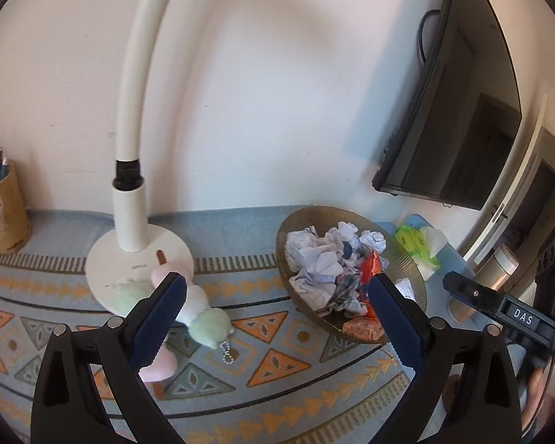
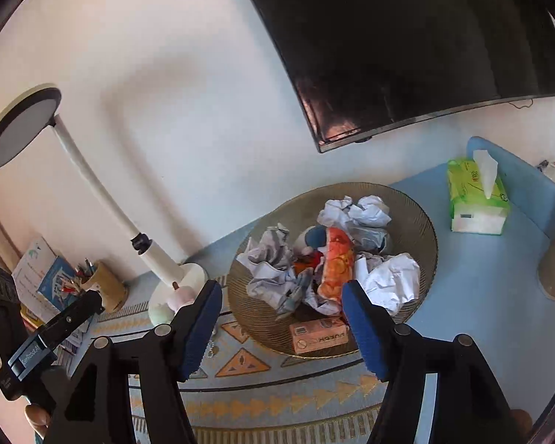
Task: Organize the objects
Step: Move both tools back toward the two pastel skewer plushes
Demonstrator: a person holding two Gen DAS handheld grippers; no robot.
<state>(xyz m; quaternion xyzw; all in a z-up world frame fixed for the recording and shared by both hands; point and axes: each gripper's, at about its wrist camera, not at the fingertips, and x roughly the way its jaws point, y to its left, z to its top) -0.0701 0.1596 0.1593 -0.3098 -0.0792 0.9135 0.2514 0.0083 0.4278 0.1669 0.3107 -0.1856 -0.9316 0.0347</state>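
Blue ribbed pads are lining the fingers of both black plastic grippers. The left gripper [image 1: 273, 310] is standing wide open with nothing between its jaws. The right gripper [image 2: 281, 327] is standing partly open, and nothing is sitting between its jaws either.

Just past the left gripper, a soft plush toy [image 1: 199, 310] in pink, white and pale green is lying on the mat, with a little bead chain hanging off it. It is touching the round white base of the desk lamp [image 1: 129, 259], which is smooth and has a long bent neck.

Past the right gripper, a round ribbed bowl [image 2: 421, 222], brownish and see-through, is sitting partly on the mat and partly on the blue table. It is holding the crumpled paper balls [image 2: 388, 281], all white and wrinkly, an orange shiny wrapper [image 2: 336, 262] and a small flat orange box [image 2: 320, 335] near its front rim.

A woven mat [image 1: 277, 362] with orange and grey triangles is covering the near part of the table. A green tissue pack [image 2: 477, 199] is lying on the bare blue table beyond the bowl, with a white tissue poking up. A tan pencil cup [image 1: 3, 214] full of pencils is standing by the wall, well apart from the bowl. A dark flat screen [image 2: 407, 37] is hanging on the white wall.
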